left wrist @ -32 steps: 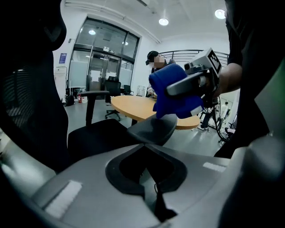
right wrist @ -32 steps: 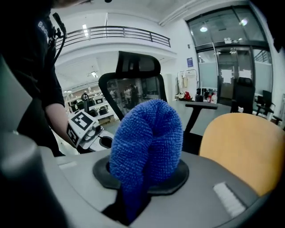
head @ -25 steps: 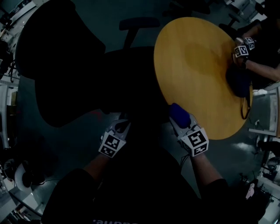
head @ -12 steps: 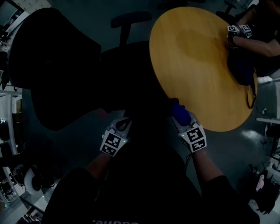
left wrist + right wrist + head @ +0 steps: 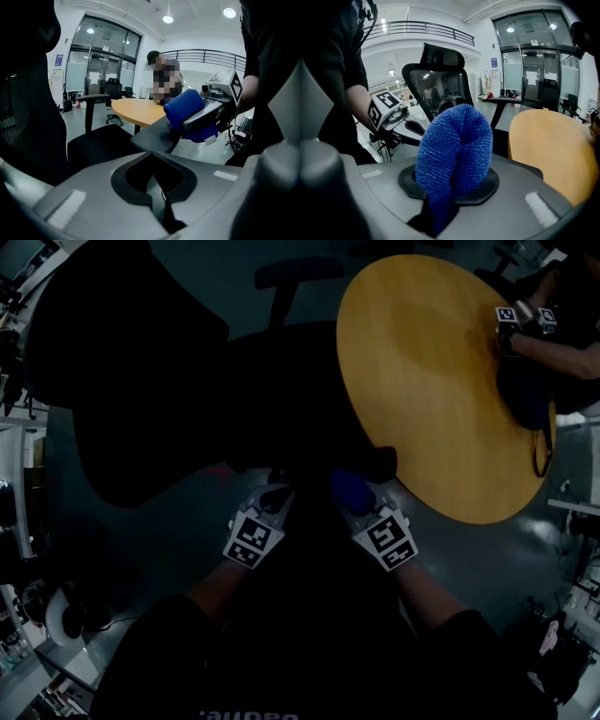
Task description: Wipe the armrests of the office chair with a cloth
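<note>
The right gripper (image 5: pixel 452 185) is pinching a blue cloth (image 5: pixel 454 145). Its jaws are closing on the lower part of the cloth, and the folded, looped top is standing up above the jaw tips. In the left gripper view, the same cloth (image 5: pixel 187 115) is sitting over one end of the near armrest (image 5: pixel 154 136) of the office chair (image 5: pixel 98 145). Whether the cloth is pressing on the pad cannot be told.

The left gripper (image 5: pixel 153 152) is holding nothing. Its jaws are pressed together at the tips, with only an empty oval recess showing behind them. It is pointing towards the right gripper and the near armrest, close to both.

In the head view, the two grippers are sitting side by side low in the frame: the left gripper (image 5: pixel 277 495) at the left and the right gripper (image 5: pixel 354 491) at the right. The cloth (image 5: pixel 349 487) is showing as a blue patch at the right gripper's tip, just beside the dark near armrest (image 5: pixel 380 463).

- The chair backrest (image 5: pixel 122 381) is lying to the left, and the far armrest (image 5: pixel 298 271) is showing at the top.
- A round wooden table (image 5: pixel 431 381) is standing just to the right of the chair, with its edge passing close to the near armrest.

A second person (image 5: pixel 553 334) is working at the far side of the table.
</note>
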Tool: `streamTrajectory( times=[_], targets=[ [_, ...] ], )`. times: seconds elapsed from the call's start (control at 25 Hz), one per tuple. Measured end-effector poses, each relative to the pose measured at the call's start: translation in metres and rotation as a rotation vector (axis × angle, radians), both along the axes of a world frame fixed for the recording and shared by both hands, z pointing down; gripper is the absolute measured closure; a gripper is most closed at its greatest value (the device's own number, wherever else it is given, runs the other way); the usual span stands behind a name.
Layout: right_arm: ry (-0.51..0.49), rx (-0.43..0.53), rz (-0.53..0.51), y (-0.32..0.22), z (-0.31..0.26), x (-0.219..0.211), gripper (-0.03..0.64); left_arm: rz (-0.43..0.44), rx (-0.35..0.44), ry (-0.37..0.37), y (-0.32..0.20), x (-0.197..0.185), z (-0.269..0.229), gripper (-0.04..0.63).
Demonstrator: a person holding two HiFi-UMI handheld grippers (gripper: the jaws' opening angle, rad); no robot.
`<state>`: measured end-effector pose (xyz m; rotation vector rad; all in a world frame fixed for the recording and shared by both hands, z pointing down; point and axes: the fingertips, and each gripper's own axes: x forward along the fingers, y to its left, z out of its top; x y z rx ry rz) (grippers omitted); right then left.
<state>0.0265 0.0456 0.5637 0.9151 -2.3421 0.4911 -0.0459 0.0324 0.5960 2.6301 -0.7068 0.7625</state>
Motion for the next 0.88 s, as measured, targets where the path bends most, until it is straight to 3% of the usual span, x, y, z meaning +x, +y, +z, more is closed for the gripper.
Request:
streamTrajectory(
  times=[0.52,0.88],
  targets=[
    [-0.037,-0.041,-0.138,-0.004,0.005,-0.084,0.509,0.017,-0.002,0.081,0.004,-0.001,-0.001,0.581],
    [-0.065,-0.03,-0.211,-0.012,-0.005,-0.123,0.509,0.034,-0.014,0.085,0.0,-0.013,0.005,0.581]
  ],
)
